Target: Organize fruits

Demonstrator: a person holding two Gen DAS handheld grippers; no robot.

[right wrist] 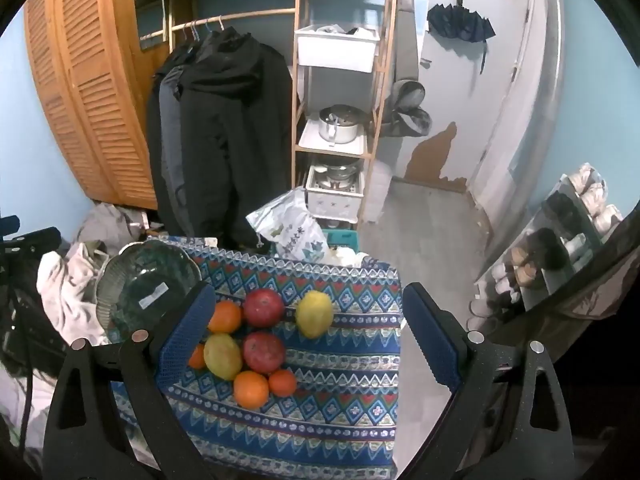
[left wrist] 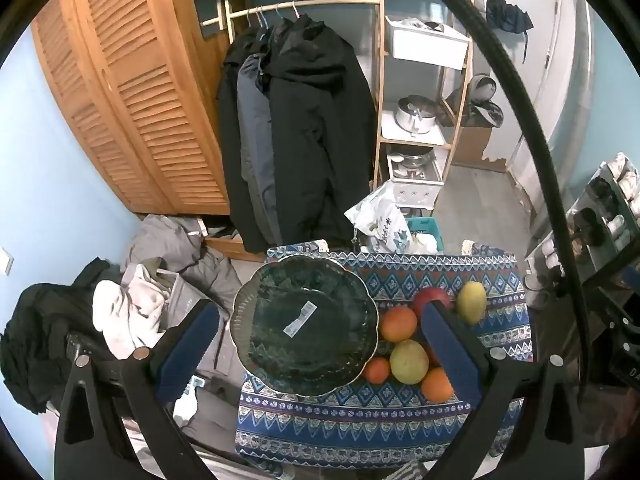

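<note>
Blue-padded fingers (left wrist: 188,344) of the left gripper (left wrist: 316,344) stand wide apart and hold nothing, hanging over a small table covered by a blue zigzag-patterned cloth (left wrist: 360,420). On the cloth's left part sits a dark green scalloped glass plate (left wrist: 280,344) with a white sticker at its middle. Just right of it the fruits (left wrist: 408,360) cluster: oranges, a yellow-green one, a red one, and a yellow mango-like fruit (left wrist: 472,302) farther right. Behind the table hang dark coats (left wrist: 304,132) on a wooden rail, beside a louvred wooden wardrobe (left wrist: 132,100) and a wooden shelf rack (left wrist: 420,92) with pots and a white bin. Crumpled clothes (left wrist: 128,308) lie on the left.

From the right wrist view, the right gripper (right wrist: 308,332) is also spread wide and empty above the same cloth (right wrist: 320,412). The fruits (right wrist: 248,348) lie between its fingers, toward the left one, with the plate (right wrist: 120,280) at the table's far left corner. A folded dark umbrella (right wrist: 460,24) hangs on the pale door, and bare grey floor (right wrist: 424,232) lies beyond.
</note>
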